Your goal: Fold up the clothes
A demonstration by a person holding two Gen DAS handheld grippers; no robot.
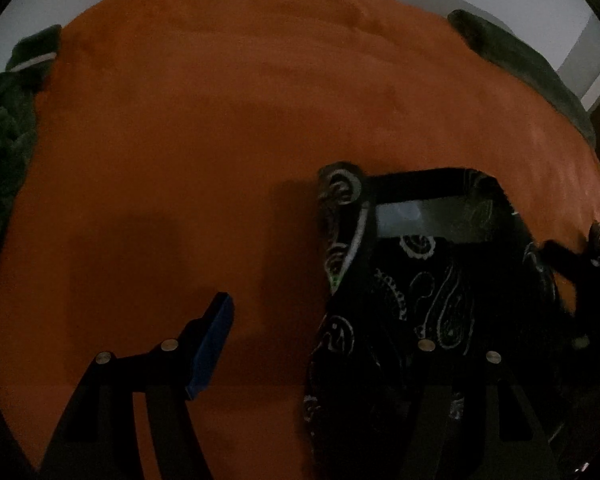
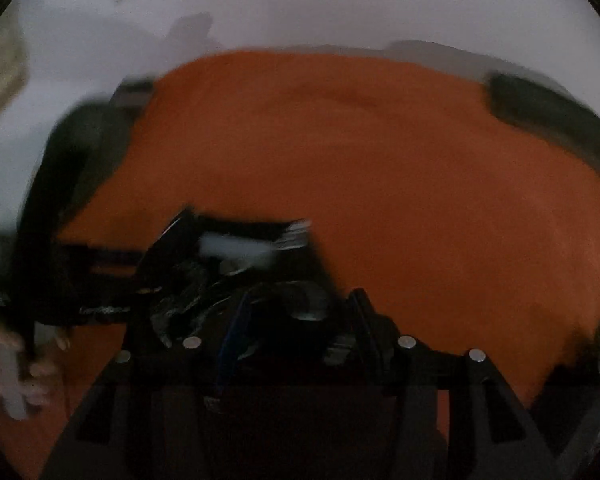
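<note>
A black garment with a white paisley print point(image 1: 420, 292) lies on the orange cover point(image 1: 220, 120), at the lower right of the left wrist view. My left gripper point(image 1: 324, 320) is open; its left finger with a blue pad point(image 1: 214, 344) is over bare orange cover, and its right finger is hidden against the dark cloth. In the blurred right wrist view, the same black cloth point(image 2: 204, 292) is bunched between the fingers of my right gripper point(image 2: 296, 328), which looks closed on it. The other gripper and the hand holding it point(image 2: 8, 360) show at the left edge.
Dark green cloth lies at the left edge point(image 1: 4, 152) and the far right edge point(image 1: 516, 64) of the orange cover. A pale wall or floor point(image 2: 300, 8) is beyond the far edge. The orange surface stretches wide ahead of both grippers.
</note>
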